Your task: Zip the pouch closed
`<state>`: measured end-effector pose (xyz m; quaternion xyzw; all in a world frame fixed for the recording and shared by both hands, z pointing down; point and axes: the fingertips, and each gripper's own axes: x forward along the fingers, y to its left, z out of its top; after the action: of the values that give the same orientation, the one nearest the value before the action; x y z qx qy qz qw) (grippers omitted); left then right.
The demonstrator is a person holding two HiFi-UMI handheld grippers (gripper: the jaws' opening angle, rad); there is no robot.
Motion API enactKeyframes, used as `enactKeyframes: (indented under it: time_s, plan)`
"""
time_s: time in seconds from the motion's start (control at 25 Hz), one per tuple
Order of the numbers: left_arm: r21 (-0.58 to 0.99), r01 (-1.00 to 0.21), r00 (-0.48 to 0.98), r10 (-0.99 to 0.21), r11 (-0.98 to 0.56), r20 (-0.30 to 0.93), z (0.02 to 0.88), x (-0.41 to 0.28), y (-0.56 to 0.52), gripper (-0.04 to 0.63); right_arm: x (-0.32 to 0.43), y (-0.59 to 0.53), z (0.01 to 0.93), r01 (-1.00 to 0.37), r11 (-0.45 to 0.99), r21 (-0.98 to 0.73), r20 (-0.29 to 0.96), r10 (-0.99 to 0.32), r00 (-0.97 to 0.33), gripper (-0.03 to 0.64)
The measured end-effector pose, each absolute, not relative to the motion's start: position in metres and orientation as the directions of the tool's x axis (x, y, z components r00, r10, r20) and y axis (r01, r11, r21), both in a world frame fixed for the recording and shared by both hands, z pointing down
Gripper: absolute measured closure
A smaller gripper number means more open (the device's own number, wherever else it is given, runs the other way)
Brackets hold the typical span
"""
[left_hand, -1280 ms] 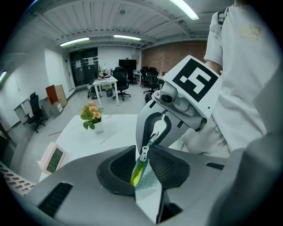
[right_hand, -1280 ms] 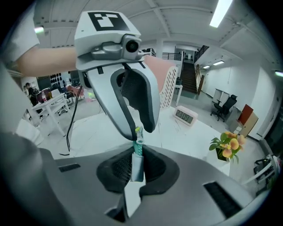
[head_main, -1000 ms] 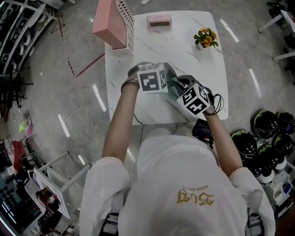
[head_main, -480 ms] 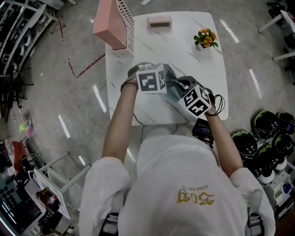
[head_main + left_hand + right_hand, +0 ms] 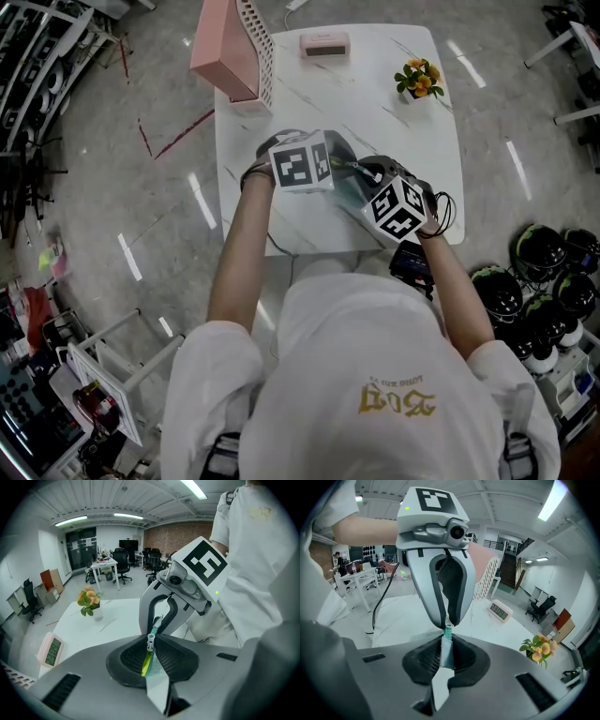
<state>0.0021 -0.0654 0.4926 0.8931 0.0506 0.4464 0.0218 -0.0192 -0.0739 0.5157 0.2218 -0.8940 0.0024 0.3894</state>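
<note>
Between opening fingers of left gripper (image 5: 152, 638), zipper pull (image 5: 150, 643) (right gripper (image 5: 447, 637) pinching pouch (image 5: 446, 654))

Table (image 5: 375, 112): box (image 5: 223, 45) at far left corner; clock (image 5: 324, 43) at far edge, right of box; flower pot (image 5: 419, 77) near far right corner; pouch (image 5: 151, 654) over near middle, well apart from these. Floor, right of table: helmets (image 5: 542, 251), clustered
</note>
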Motion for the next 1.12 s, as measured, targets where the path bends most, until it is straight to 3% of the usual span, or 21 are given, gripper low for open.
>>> enactKeyframes:
  time_s: [0.32, 0.92, 1.12]
  plan:
    - [0.097, 0.088, 0.59, 0.13, -0.991, 0.797, 0.491, -0.001, -0.063, 0.523, -0.022, -0.073, 0.518, -0.304, 0.906, 0.294, 0.703, -0.421, -0.574, 0.591]
    - [0.118, -0.01, 0.683, 0.08, -0.993, 0.726, 0.482, -0.011, -0.073, 0.566, -0.015, -0.073, 0.516, -0.337, 0.896, 0.29, 0.682, -0.441, -0.583, 0.591]
    - [0.107, -0.069, 0.697, 0.029, -0.992, 0.717, 0.486, -0.009, -0.078, 0.552, -0.012, -0.075, 0.517, -0.337, 0.891, 0.304, 0.689, -0.45, -0.568, 0.591]
